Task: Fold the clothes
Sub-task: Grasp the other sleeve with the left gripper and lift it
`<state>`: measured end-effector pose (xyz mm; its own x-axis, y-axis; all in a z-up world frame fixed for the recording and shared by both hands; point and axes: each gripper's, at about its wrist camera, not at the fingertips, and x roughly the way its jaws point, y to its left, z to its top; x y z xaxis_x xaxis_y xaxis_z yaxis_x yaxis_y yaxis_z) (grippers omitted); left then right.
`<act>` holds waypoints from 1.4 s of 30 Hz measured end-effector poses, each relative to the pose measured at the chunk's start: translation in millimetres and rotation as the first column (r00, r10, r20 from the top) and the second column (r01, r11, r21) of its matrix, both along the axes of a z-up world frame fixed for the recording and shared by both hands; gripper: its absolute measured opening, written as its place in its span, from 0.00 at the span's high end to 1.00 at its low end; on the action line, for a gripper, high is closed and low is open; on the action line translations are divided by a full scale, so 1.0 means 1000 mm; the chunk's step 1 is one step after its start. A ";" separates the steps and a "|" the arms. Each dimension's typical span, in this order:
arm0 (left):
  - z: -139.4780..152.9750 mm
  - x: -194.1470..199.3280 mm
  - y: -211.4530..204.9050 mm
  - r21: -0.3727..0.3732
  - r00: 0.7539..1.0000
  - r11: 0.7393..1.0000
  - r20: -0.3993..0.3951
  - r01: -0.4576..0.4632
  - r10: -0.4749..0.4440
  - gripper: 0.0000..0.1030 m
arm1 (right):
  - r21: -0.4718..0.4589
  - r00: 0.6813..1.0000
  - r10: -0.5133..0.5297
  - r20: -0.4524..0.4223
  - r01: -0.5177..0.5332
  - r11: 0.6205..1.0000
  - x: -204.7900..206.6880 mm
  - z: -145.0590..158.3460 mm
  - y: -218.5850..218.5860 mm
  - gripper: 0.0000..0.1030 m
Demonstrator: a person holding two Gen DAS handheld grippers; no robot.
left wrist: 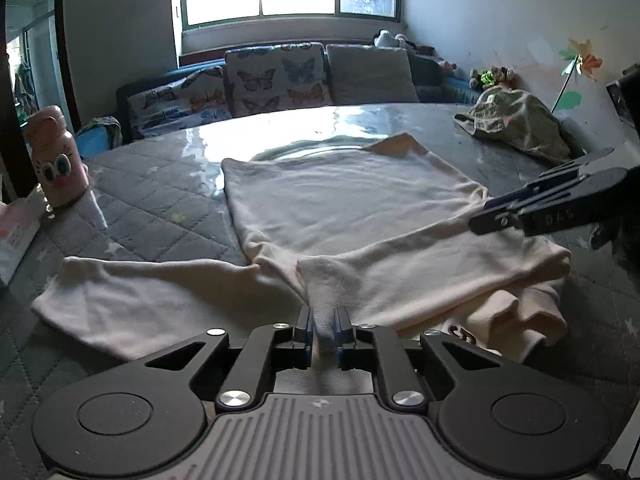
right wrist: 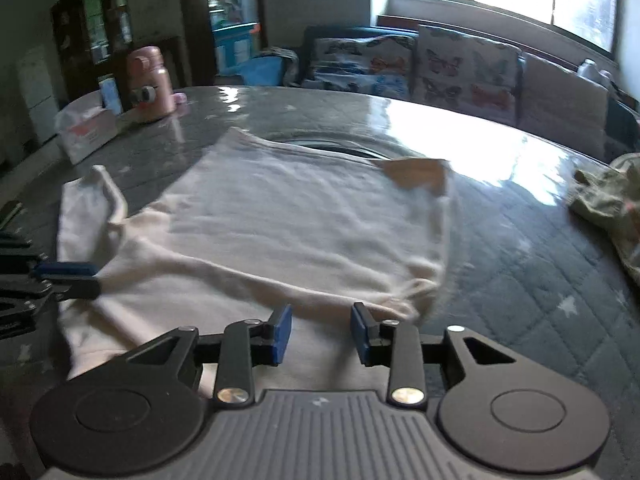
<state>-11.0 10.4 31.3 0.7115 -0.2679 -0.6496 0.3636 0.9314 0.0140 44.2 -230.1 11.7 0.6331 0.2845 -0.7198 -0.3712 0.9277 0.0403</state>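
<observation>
A cream sweatshirt (left wrist: 340, 200) lies flat on the grey quilted table (left wrist: 152, 196), one sleeve (left wrist: 120, 300) stretched out to the left. At the garment's near edge, my left gripper (left wrist: 323, 328) is shut on a pinched-up fold of the cloth. In the right wrist view the same sweatshirt (right wrist: 300, 216) fills the middle. My right gripper (right wrist: 320, 332) hovers over its near edge with its blue pads apart and nothing pressed between them. The right gripper (left wrist: 480, 216) also shows at the right edge of the left wrist view, and the left gripper (right wrist: 80, 276) at the left edge of the right wrist view.
A pink bottle (left wrist: 54, 156) and a tissue pack (left wrist: 16, 232) stand at the table's left. An olive garment (left wrist: 516, 120) is heaped at the far right. Behind the table is a sofa with butterfly cushions (left wrist: 272, 76), under a bright window.
</observation>
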 end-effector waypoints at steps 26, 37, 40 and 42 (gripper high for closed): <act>-0.005 0.068 0.150 0.036 0.787 0.786 0.002 -0.617 0.617 0.55 | -0.053 0.947 0.320 0.011 -0.319 0.946 -0.021 -0.006 0.116 0.63; 0.006 0.061 0.137 -0.040 0.822 0.822 0.020 -0.568 0.569 0.97 | -0.005 0.964 0.264 0.041 -0.264 0.964 -0.021 0.007 0.098 0.60; 0.025 0.050 0.122 -0.071 0.852 0.853 0.056 -0.517 0.521 0.97 | 0.017 0.972 0.232 0.048 -0.233 0.972 -0.022 0.011 0.086 0.60; 0.040 0.043 0.107 -0.092 0.877 0.880 0.083 -0.466 0.474 0.98 | 0.034 0.977 0.207 0.048 -0.209 0.977 -0.022 0.014 0.077 0.60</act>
<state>32.0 117.0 71.1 0.8245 0.0740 -0.5611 -0.1173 0.9922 -0.0415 22.2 -153.2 25.6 0.5882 0.4403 -0.6783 -0.5578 0.8282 0.0539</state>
